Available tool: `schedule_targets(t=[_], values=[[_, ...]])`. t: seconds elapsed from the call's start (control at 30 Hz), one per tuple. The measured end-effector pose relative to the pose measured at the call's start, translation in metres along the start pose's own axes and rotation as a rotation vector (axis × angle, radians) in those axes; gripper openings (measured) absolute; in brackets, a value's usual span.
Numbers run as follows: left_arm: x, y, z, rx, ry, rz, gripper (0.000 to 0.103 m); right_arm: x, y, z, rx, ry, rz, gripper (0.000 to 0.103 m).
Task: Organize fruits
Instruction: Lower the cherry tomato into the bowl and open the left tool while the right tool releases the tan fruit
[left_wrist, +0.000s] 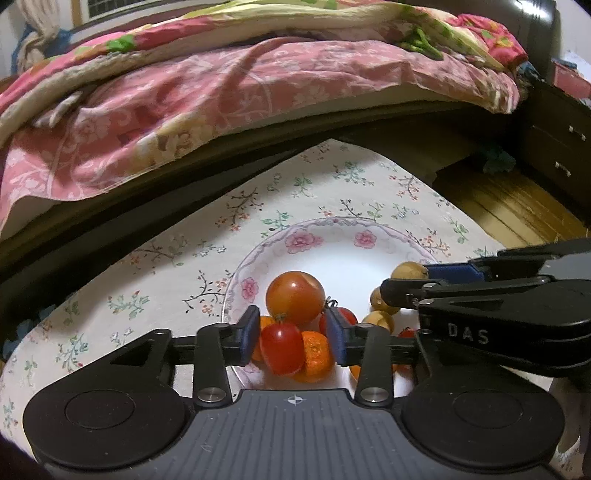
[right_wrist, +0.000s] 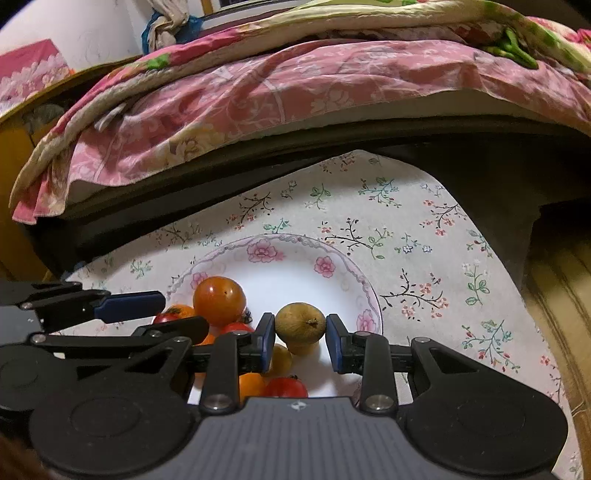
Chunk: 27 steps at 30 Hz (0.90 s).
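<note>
Several fruits lie half-hidden behind the right gripper.

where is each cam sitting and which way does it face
Left wrist: on the left claw, facing the bed across the plate; its pads straddle a red tomato, right claw at right.
Right wrist: on the right claw, same heading; pads flank a brown fruit, left claw at left.
Shared: plate, orange tomato, bed.
</note>
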<state>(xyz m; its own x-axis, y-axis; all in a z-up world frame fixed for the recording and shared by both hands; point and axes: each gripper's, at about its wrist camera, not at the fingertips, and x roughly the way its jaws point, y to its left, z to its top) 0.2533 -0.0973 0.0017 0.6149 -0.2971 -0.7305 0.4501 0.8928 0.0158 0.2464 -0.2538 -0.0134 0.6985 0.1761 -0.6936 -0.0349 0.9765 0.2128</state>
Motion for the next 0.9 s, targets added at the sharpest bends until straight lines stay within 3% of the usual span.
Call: schedule_targets(t=[0.27,0.43,0.67,0.9], values=[[-0.008,0.008,0.004,-0.027,-0.032,0.014,0.066,-0.005,-0.005,0.005,0.053,-0.011,0.034,0.035],[-0.019,0.008,0.003,-0.023,-0.051,0.057,0.082,-0.016,-0.005,0.004,0.055,-0.029,0.009,0.035],[-0.053,0.006,-0.01,-0.047,-0.082,0.114,0.09,-0.05,0.0,-0.015,0.031,-0.025,-0.061,0.039],[-0.077,-0.003,-0.04,-0.041,-0.062,0.157,0.095,-0.088,0.018,-0.042,0.046,-0.026,-0.043,0.039]])
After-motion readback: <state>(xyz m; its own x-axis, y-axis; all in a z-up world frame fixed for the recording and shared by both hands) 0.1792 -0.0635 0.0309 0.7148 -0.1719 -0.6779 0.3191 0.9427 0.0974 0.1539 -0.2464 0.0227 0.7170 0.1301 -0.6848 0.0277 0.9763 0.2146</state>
